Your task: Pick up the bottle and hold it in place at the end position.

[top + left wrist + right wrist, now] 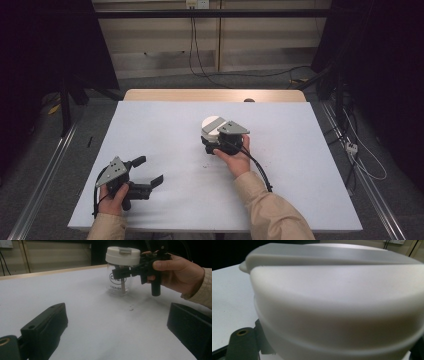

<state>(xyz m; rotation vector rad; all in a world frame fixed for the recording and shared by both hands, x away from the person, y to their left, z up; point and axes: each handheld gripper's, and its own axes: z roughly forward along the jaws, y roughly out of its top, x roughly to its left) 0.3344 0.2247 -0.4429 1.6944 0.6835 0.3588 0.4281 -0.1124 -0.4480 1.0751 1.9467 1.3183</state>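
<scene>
White table (165,125) | one jar (118,282) gripped by right tool (122,272) | left tool (150,172) wide, empty

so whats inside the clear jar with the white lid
Through the clear jar wall a thin upright stick-like piece shows behind the printed logo. The white lid and the right gripper clamped across the jar cover its upper part, so anything there is hidden.
</scene>
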